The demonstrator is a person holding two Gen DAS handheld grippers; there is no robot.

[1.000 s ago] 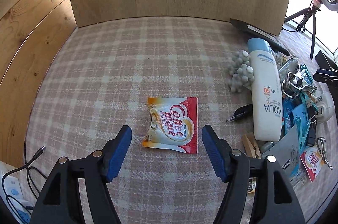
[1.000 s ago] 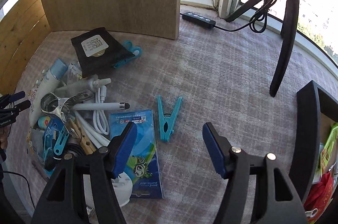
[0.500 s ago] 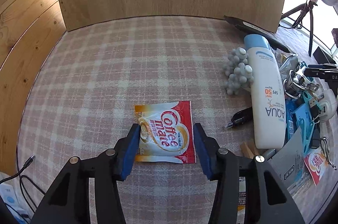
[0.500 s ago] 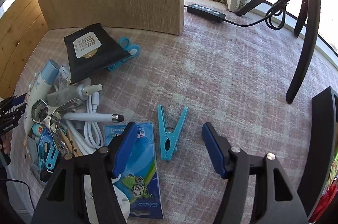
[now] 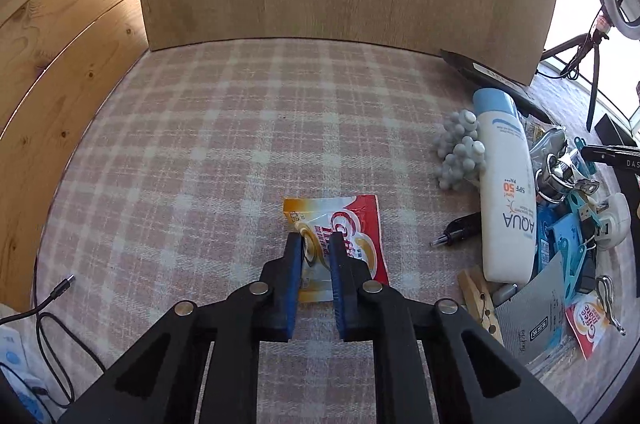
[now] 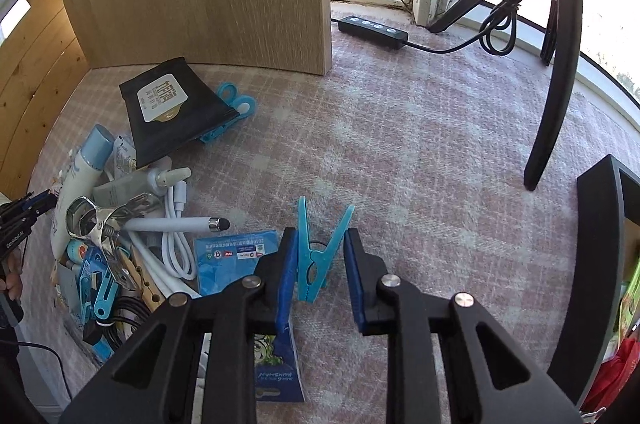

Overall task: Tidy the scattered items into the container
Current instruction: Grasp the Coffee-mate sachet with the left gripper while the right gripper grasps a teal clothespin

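Left wrist view: left gripper (image 5: 315, 254), jaws just closing, is pinched on the creamer sachet (image 5: 340, 236) lying on the checked cloth (image 5: 224, 152), bunching it for lifting; its print is partly hidden.

Right wrist view: right gripper (image 6: 320, 264), jaws just closing, straddles the teal clothespin (image 6: 316, 256); pad contact cannot be confirmed. The black container (image 6: 596, 264) is cut off at the right.

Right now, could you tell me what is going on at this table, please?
A person is tidying clutter with a hand-held gripper in each hand. The left gripper has just been closing and now pinches a Coffee-mate sachet lying on the checked cloth. The right gripper has also been closing around a blue clothespin; its right pad seems not yet to touch. The black container stands at the right edge.
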